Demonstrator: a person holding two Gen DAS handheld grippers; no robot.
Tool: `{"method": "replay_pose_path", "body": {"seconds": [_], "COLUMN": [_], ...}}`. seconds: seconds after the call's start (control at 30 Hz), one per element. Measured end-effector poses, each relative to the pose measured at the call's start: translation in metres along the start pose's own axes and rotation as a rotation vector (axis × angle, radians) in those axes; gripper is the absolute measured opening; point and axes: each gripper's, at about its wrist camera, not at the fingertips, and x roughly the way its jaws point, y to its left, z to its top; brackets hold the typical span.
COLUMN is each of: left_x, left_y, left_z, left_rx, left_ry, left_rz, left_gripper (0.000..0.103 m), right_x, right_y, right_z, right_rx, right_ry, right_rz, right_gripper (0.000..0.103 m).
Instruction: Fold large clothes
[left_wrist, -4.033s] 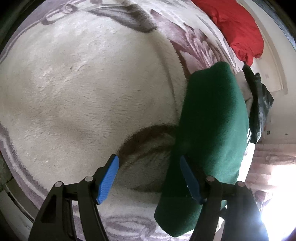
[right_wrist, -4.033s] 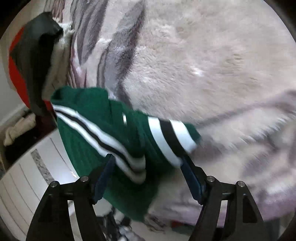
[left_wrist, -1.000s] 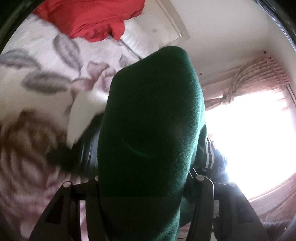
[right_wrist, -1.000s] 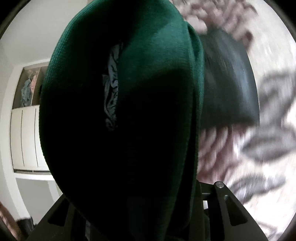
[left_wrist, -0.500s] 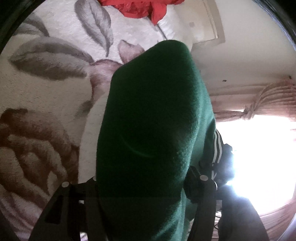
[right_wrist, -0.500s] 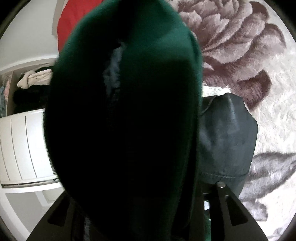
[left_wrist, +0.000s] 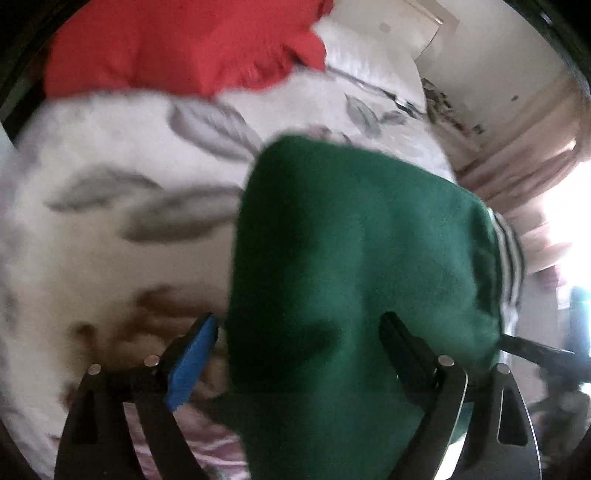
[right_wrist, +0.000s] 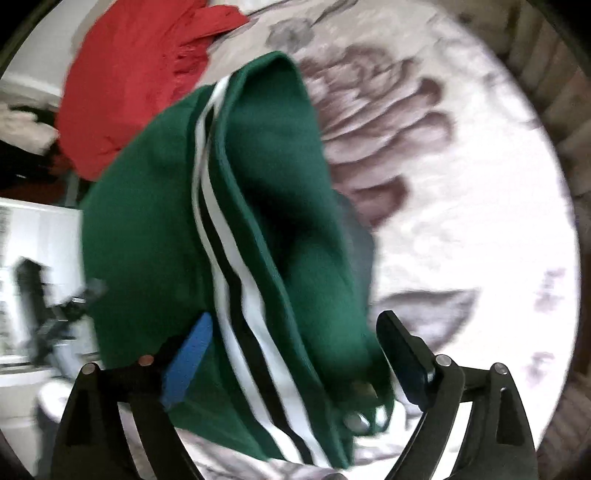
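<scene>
A folded green garment (left_wrist: 362, 258) with white and black stripes lies on the floral blanket (left_wrist: 110, 240), bunched up between the fingers of my left gripper (left_wrist: 299, 332). The jaws are opening; the blue left pad (left_wrist: 192, 362) stands just clear of the cloth. In the right wrist view the same green garment (right_wrist: 155, 221) shows its striped edge (right_wrist: 229, 280) running down between the fingers of my right gripper (right_wrist: 295, 332). Those jaws are opening too, and the pads do not press the cloth.
A red garment (left_wrist: 184, 44) lies at the far end of the bed and shows as a red garment (right_wrist: 129, 85) in the right wrist view. A dark garment (right_wrist: 356, 236) peeks out under the green one. Pink curtains (left_wrist: 517, 177) and a bright window are right; white cupboards (right_wrist: 33, 236) left.
Both grippers have tipped down toward the bed and their jaws have spread wide. The green garment, gripped and filling both views before, has come loose and sunk onto the blanket.
</scene>
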Motion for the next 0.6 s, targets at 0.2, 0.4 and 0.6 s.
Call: {"method": "replay_pose_path", "body": {"seconds": [0.2,0.4,0.6], "left_x": [-0.068,-0.133,-0.208], "left_y": [-0.036,-0.054,-0.08], "left_z": [-0.034,-0.074,-0.117], "left_rx": [0.077,0.062,0.086], "left_ry": [-0.147,-0.218,-0.274], "left_rz": [0.184,0.208,0.228], "left_gripper": [0.09,0.09,0.09], "right_x": [-0.055,-0.134,-0.232], "right_y": [0.041,0.072,0.104], "right_z": [-0.071,-0.142,-0.213], "right_rx": [-0.081,-0.065,-0.075], "right_ry": [-0.18,-0.289,-0.386], "right_rz": [-0.36,-0.393,-0.387], "right_gripper": [0.101,0.101,0.101]}}
